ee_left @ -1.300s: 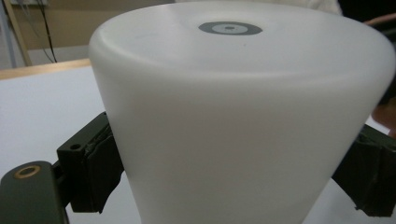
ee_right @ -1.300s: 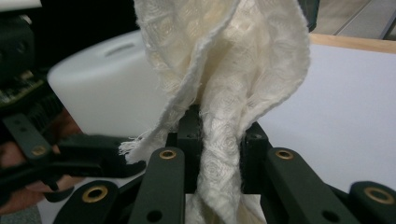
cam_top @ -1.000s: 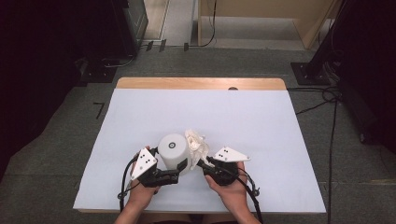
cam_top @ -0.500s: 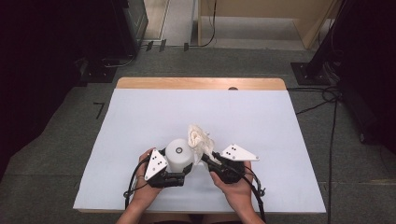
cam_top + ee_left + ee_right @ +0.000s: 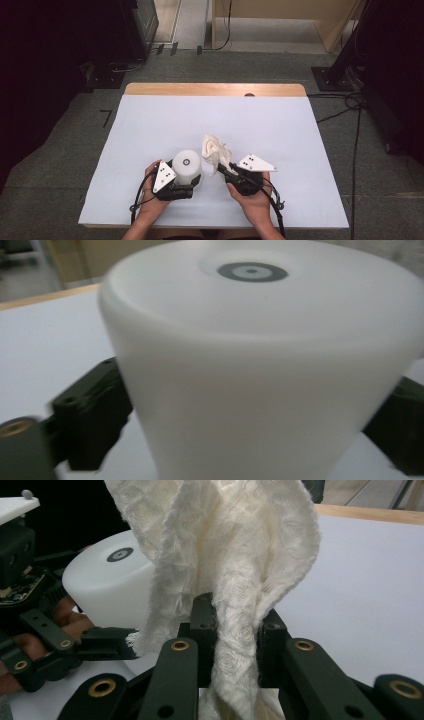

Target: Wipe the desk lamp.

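A white plastic cup (image 5: 186, 166) stands upside down near the table's front edge, a grey ring mark on its upturned base. My left gripper (image 5: 184, 185) is shut on the cup (image 5: 260, 370), one black jaw on each side of its wall. Just to the right, my right gripper (image 5: 223, 168) is shut on a crumpled cream cloth (image 5: 215, 149). The cloth (image 5: 225, 560) rises from between the jaws and fans out above them. In the right gripper view the cup (image 5: 112, 582) and the left gripper (image 5: 107, 642) show at the left, close beside the cloth.
A white sheet covers the table (image 5: 260, 125), with a bare wooden strip (image 5: 215, 89) along the far edge. Dark equipment and cables stand on the floor (image 5: 360, 115) around the table.
The left gripper has carried the cup toward the front edge and slightly down. The right gripper with the cloth has drifted a little rightward and nearer.
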Motion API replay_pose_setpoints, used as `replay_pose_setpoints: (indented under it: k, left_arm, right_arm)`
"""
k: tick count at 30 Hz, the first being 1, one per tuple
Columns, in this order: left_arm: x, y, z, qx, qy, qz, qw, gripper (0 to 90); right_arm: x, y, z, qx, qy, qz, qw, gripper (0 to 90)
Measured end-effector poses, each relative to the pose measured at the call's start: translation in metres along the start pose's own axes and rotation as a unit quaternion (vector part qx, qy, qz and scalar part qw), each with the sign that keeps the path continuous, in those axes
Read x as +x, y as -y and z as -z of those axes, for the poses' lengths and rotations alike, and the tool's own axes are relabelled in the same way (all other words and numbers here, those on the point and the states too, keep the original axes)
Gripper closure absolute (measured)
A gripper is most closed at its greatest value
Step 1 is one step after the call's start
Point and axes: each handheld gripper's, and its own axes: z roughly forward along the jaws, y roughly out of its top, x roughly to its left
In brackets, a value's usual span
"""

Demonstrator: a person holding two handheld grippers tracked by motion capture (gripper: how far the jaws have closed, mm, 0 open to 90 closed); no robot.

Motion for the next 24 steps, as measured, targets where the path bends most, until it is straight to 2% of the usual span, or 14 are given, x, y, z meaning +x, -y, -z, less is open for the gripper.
replay_pose_setpoints:
  k: [2,3,6,8,9,14,15,16,17,18,19,22,23,24]
  left_arm:
    - [-0.004,-0.002,0.003,-0.003,0.0,-0.005,1.0,0.0]
    - [-0.009,-0.004,0.004,-0.002,-0.005,0.001,1.0,0.0]
    - [-0.017,-0.005,-0.001,0.011,-0.036,0.015,0.9992,0.0]
    - [-0.018,-0.005,-0.003,0.015,-0.045,0.016,0.9987,4.5]
    - [-0.02,-0.004,-0.003,0.014,-0.063,0.019,0.9978,8.1]
    - [-0.017,-0.005,-0.002,0.016,-0.05,0.02,0.9984,8.4]
    - [-0.013,-0.007,-0.001,0.019,-0.032,0.03,0.9988,8.5]
    - [-0.013,-0.007,-0.001,0.019,-0.032,0.03,0.9988,8.5]
    - [-0.01,-0.01,0.003,0.005,0.004,0.045,0.999,8.5]
    - [-0.01,-0.01,0.003,0.005,0.004,0.045,0.999,8.5]
    - [-0.011,-0.013,0.004,-0.004,0.017,0.044,0.9989,8.5]
    - [-0.016,-0.023,0.009,-0.023,0.068,0.04,0.9966,8.5]
    - [-0.016,-0.025,0.01,-0.028,0.077,0.046,0.9956,8.5]
    - [-0.016,-0.025,0.01,-0.028,0.077,0.046,0.9956,8.5]
  right_arm:
    - [-0.001,0.0,0.001,-0.001,0.001,-0.002,1.0,76.0]
    - [-0.001,-0.001,0.002,0.0,-0.001,-0.002,1.0,76.0]
    - [-0.003,0.0,0.001,0.0,0.0,-0.003,1.0,76.0]
    - [-0.003,0.0,0.0,0.001,0.0,-0.003,1.0,76.0]
    - [-0.004,0.001,-0.001,0.003,0.0,-0.006,1.0,76.0]
    - [-0.003,0.002,-0.002,0.003,0.0,-0.002,1.0,76.0]
    - [-0.001,0.001,-0.001,0.001,-0.004,0.0,1.0,76.1]
    - [-0.001,0.001,-0.001,0.001,-0.004,0.0,1.0,76.1]
    - [0.002,0.0,0.0,-0.001,-0.009,0.004,1.0,76.1]
    - [0.003,0.0,0.0,-0.003,-0.01,0.003,0.9999,76.1]
    - [0.003,0.0,0.0,-0.003,-0.01,0.003,0.9999,76.1]
    - [0.009,-0.002,0.001,-0.007,-0.021,0.011,0.9997,76.1]
    - [0.01,-0.002,0.0,-0.006,-0.024,0.013,0.9996,76.2]
    - [0.01,-0.002,0.0,-0.006,-0.024,0.013,0.9996,76.2]
